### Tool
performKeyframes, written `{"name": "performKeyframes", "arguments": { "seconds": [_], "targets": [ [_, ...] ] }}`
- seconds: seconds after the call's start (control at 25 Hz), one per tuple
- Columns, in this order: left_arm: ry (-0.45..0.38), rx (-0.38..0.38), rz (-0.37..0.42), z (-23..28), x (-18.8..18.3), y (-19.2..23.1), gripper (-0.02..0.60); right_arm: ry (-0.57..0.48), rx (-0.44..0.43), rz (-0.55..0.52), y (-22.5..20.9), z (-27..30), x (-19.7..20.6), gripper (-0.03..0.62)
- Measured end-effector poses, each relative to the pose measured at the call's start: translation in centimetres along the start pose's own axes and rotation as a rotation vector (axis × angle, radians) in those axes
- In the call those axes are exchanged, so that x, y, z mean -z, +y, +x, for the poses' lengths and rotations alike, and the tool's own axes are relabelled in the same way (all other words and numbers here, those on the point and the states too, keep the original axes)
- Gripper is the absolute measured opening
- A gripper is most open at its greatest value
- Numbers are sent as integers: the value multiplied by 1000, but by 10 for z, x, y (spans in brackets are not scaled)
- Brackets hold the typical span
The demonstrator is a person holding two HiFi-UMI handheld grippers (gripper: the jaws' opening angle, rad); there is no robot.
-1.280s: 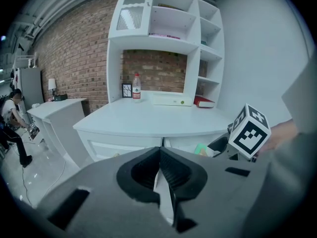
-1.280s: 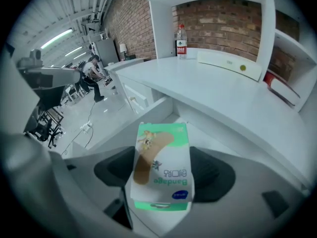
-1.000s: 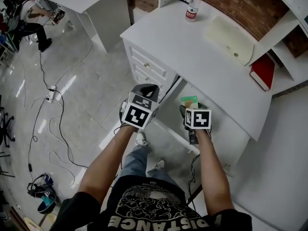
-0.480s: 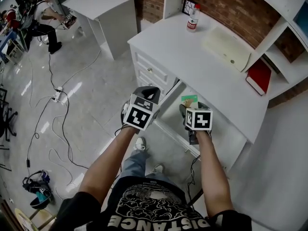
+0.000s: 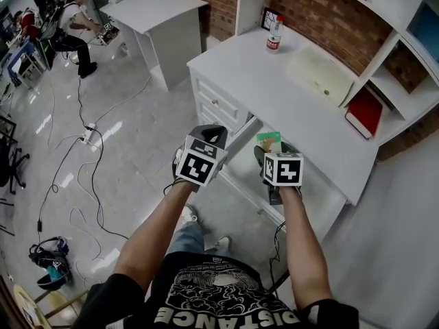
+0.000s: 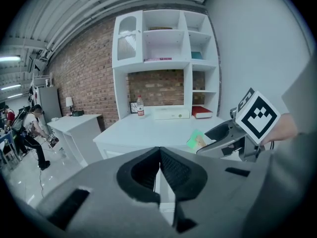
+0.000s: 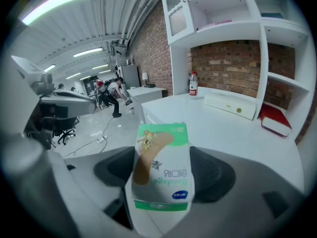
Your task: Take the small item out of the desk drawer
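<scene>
A small green-and-white bandage box [image 7: 162,167] stands upright between the pads of my right gripper [image 5: 270,149], which is shut on it. In the head view the box [image 5: 269,141] sticks up above the open drawer [image 5: 241,159] of the white desk [image 5: 274,81]. My left gripper [image 5: 208,133] hovers beside it on the left, in front of the desk's small drawers. Its dark pads [image 6: 171,168] meet with nothing between them. In the left gripper view, the right gripper [image 6: 233,139] and the box [image 6: 196,139] show at the right.
On the desk stand a water bottle [image 5: 274,33], a framed picture [image 5: 267,18], a flat cream case [image 5: 322,76] and a red book [image 5: 364,112] under the shelves. Cables [image 5: 82,156] trail over the floor. A second desk [image 5: 161,9] and seated people [image 5: 75,22] are far left.
Both grippers have risen, the right one carrying the bandage box higher above the drawer. The head view has shifted, showing more of the desk and shelves.
</scene>
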State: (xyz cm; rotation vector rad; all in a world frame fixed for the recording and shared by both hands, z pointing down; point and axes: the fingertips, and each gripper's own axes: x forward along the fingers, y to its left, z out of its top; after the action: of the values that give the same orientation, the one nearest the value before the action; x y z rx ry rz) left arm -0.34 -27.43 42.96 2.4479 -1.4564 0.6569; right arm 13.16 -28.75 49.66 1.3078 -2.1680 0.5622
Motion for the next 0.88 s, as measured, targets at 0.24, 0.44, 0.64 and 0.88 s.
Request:
{"name": "performKeyframes", "arguments": {
  "seconds": [0.24,0.44,0.64,0.88],
  "targets": [
    [-7,-7,0,-18,-4,-2,9,-61,-2,-14,11,-24,-19,348],
    [-19,6,9,-31,-7,1,9,-103,15,-14,22,-40,-31,348],
    [-33,35,10,-45,-10,5,9,-162,43,-12,35,-60,-46,348],
    [-56,61,23,-70,-9,13,9,-222,90,-13,56,-86,-59,348]
  ]
}}
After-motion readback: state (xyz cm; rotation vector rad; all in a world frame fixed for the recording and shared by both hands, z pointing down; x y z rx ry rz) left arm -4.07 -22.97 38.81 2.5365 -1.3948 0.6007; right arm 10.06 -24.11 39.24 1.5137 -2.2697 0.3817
